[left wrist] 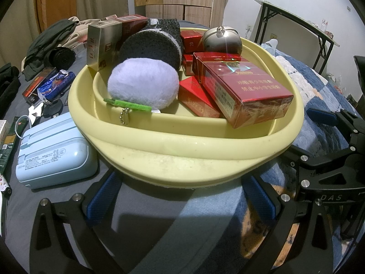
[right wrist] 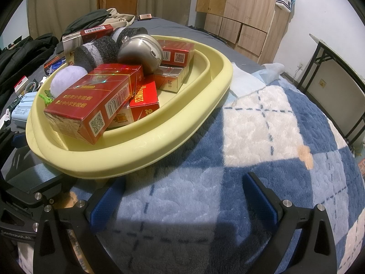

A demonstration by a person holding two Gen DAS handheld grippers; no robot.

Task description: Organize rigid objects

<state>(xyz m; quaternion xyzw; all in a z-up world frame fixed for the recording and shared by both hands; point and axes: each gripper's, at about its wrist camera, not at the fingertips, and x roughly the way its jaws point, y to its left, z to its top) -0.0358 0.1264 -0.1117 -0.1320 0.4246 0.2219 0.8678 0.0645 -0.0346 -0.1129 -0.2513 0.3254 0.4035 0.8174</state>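
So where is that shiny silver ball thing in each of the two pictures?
Left wrist view: the silver ball sits top centre-right, at the far side of the yellow basin.
Right wrist view: silver ball upper left of centre, amid the red boxes.
Shared landmark: the big red box.

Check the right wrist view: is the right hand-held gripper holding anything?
No, the right hand-held gripper is open, with only the blue plaid blanket between its fingers.
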